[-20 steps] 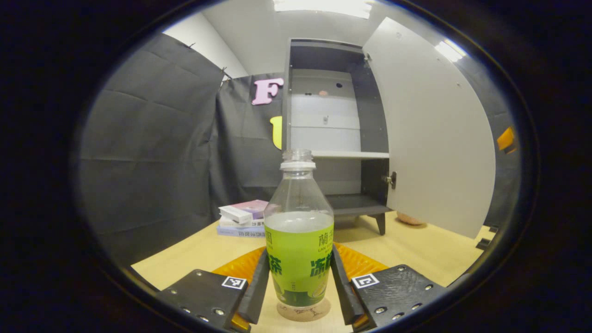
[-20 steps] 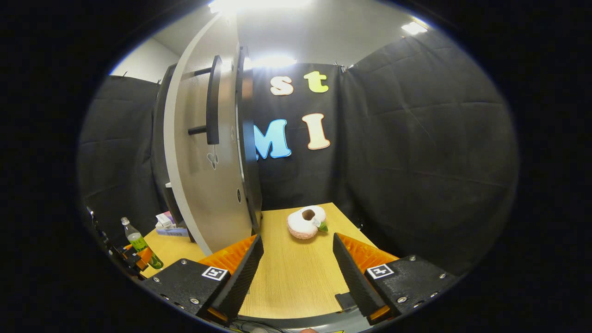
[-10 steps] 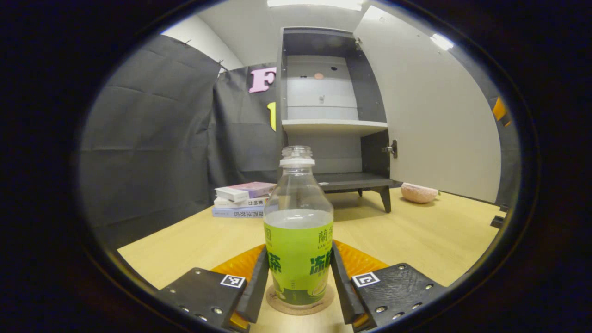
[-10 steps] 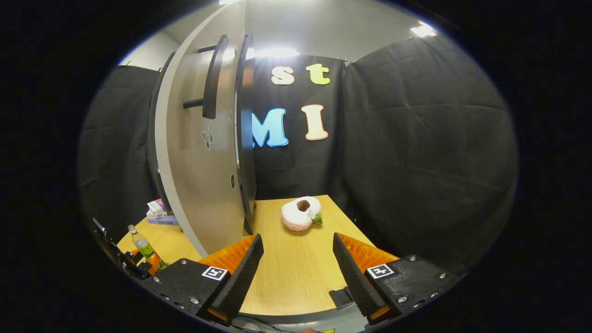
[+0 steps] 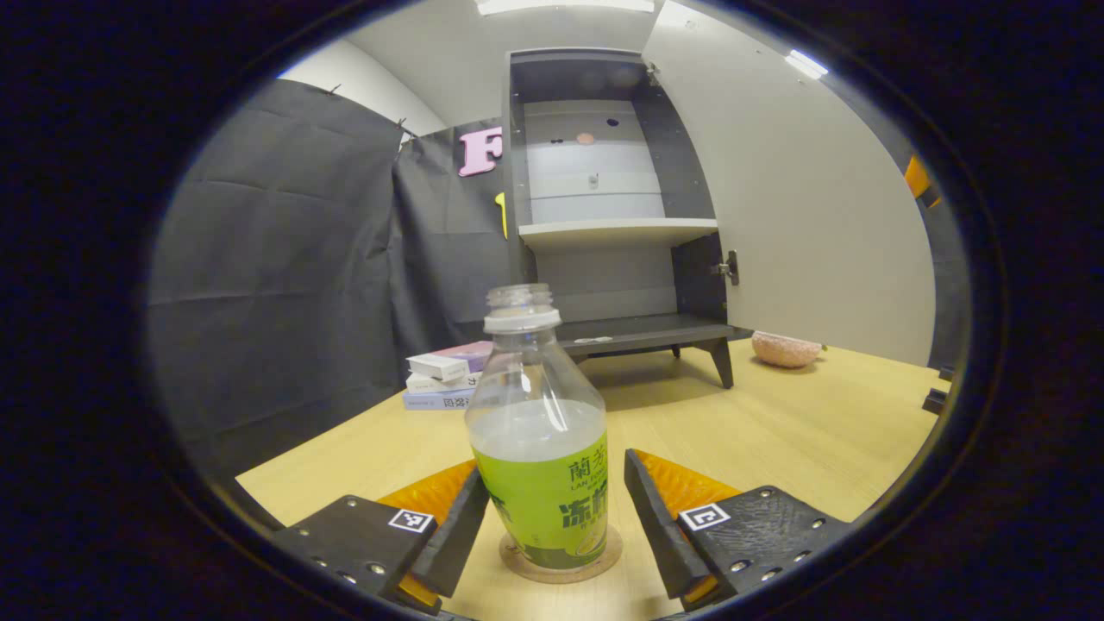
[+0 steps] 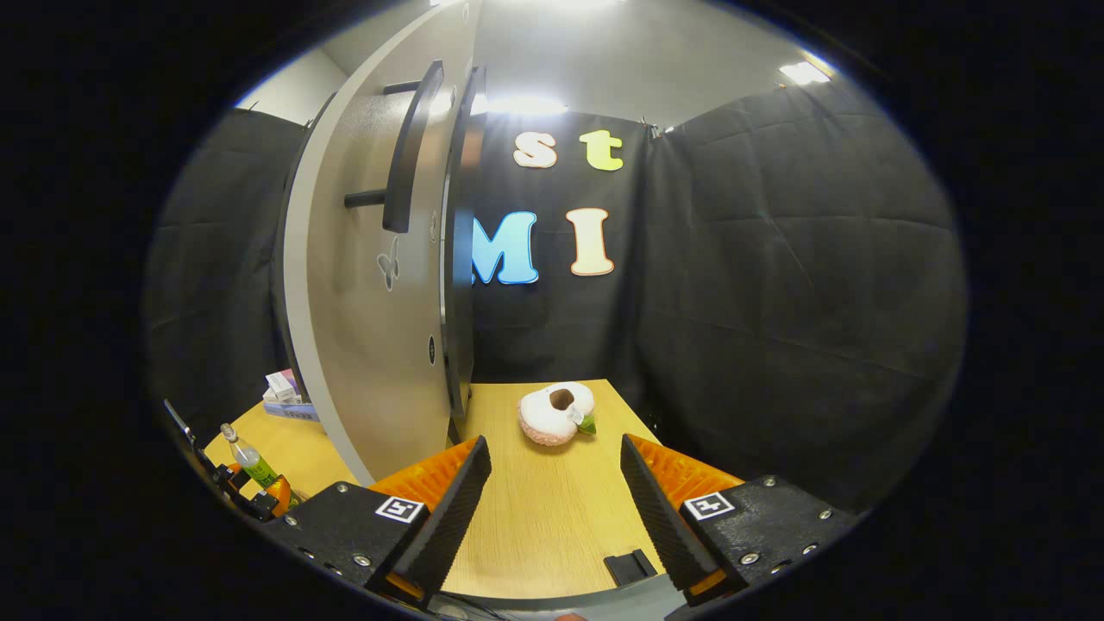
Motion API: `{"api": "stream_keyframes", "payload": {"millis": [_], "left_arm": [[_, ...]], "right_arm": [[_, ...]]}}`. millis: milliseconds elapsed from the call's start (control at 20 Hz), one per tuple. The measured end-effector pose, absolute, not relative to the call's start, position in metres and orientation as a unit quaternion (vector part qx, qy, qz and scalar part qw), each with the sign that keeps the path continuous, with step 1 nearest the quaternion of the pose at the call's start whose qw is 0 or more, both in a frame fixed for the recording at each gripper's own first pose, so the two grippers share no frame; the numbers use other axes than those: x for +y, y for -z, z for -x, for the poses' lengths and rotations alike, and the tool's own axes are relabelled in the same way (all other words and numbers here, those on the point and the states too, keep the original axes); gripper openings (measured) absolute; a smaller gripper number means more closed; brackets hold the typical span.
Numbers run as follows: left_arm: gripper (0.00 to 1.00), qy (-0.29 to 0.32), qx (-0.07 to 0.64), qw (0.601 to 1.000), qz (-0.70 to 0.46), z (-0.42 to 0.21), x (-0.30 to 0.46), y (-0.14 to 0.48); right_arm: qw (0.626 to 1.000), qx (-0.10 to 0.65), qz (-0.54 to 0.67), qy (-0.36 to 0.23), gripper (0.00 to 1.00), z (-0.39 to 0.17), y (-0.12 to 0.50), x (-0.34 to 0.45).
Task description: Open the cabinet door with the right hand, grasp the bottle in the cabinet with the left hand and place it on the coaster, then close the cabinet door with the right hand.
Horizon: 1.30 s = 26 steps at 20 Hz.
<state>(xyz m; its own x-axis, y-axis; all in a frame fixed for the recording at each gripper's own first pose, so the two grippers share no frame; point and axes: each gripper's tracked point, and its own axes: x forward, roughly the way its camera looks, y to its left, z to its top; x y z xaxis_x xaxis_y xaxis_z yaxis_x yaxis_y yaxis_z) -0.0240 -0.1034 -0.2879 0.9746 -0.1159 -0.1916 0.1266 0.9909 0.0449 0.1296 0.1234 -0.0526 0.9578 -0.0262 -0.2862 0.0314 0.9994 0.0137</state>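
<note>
In the left gripper view the bottle [image 5: 539,431] stands upright on the round coaster [image 5: 561,565] on the wooden bench [image 5: 802,431], its cap off and its lower half wrapped in a green label. The left gripper [image 5: 552,526] sits around the bottle with its jaws parted; the right-hand finger stands clear of the label, while the left-hand one lies very close to it, and whether it touches cannot be told from this angle. Behind the bottle the cabinet [image 5: 604,233] stands with its door [image 5: 802,216] swung wide open, its shelves bare. A stack of books [image 5: 444,379] lies on the bench left of the cabinet, and a pink plush toy [image 5: 785,349] rests near the foot of the door.

In the right gripper view the right gripper [image 6: 552,509] hovers above the bench with its jaws wide and nothing between them. The open door [image 6: 379,285] rises just ahead on the left, its dark bar handle [image 6: 405,155] facing the camera. The plush toy [image 6: 556,412] lies beyond the fingers.
</note>
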Motion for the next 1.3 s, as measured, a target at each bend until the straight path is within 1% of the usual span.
{"api": "stream_keyframes", "payload": {"millis": [50,100,150,200,350,400,550,600,650,700,750,800,850,950,1000,1150,1200,1250,1300], "left_arm": [[0.92,0.06,0.091,0.994,-0.03,0.024,-0.102,0.28],[0.87,0.06,0.088,0.994,-0.032,0.026,-0.102,0.273],[0.88,0.061,0.087,0.994,-0.035,0.025,-0.101,0.266],[0.92,0.06,0.086,0.994,-0.04,0.026,-0.1,0.259],[0.92,0.057,0.078,0.994,-0.045,0.03,-0.099,0.226],[0.87,0.058,0.075,0.995,-0.043,0.032,-0.1,0.212],[0.87,0.057,0.06,0.996,-0.031,0.043,-0.1,0.162],[0.92,0.053,0.057,0.997,-0.027,0.047,-0.097,0.146],[0.92,0.047,0.053,0.997,-0.021,0.051,-0.093,0.13],[0.87,0.04,0.051,0.998,-0.015,0.057,-0.088,0.114],[0.92,0.034,0.048,0.998,-0.007,0.06,-0.082,0.1],[0.87,0.025,0.049,0.998,-0.002,0.063,-0.075,0.091],[0.91,0.016,0.053,0.998,0.002,0.066,-0.064,0.079],[0.83,0.004,0.057,0.998,0.013,0.068,-0.044,0.06],[0.87,0.0,0.06,0.998,0.022,0.07,-0.037,0.053],[0.87,-0.022,0.069,0.997,0.032,0.069,0.0,0.038],[0.84,-0.027,0.068,0.997,0.03,0.067,0.013,0.034],[0.84,-0.031,0.064,0.997,0.027,0.065,0.025,0.03],[0.91,-0.035,0.059,0.997,0.025,0.063,0.036,0.026]], "right_arm": [[0.99,0.141,-0.013,0.014,0.94,-0.13,0.05,0.123],[0.99,0.138,-0.017,0.012,0.94,-0.13,0.046,0.123],[0.99,0.136,-0.022,0.01,0.94,-0.131,0.044,0.124],[0.991,0.132,-0.027,0.008,0.94,-0.132,0.04,0.123],[0.992,0.116,-0.044,0.008,0.94,-0.137,0.023,0.117],[0.993,0.11,-0.048,0.009,0.94,-0.14,0.016,0.114],[0.994,0.088,-0.067,0.008,0.93,-0.148,-0.005,0.105],[0.994,0.083,-0.074,0.008,0.93,-0.152,-0.011,0.103],[0.993,0.078,-0.083,0.007,0.95,-0.155,-0.016,0.1],[0.993,0.074,-0.09,0.006,0.93,-0.158,-0.023,0.099],[0.993,0.069,-0.097,0.005,0.93,-0.162,-0.029,0.096],[0.992,0.068,-0.102,0.004,0.93,-0.165,-0.034,0.095],[0.992,0.068,-0.106,0.002,0.93,-0.169,-0.037,0.096],[0.992,0.07,-0.106,-0.004,0.94,-0.175,-0.045,0.1],[0.992,0.069,-0.102,-0.007,0.94,-0.177,-0.049,0.103],[0.994,0.067,-0.082,-0.011,0.95,-0.183,-0.06,0.114],[0.995,0.063,-0.078,-0.009,0.95,-0.183,-0.066,0.118],[0.995,0.059,-0.076,-0.008,0.96,-0.183,-0.07,0.123],[0.996,0.056,-0.073,-0.008,0.95,-0.182,-0.074,0.129]]}}
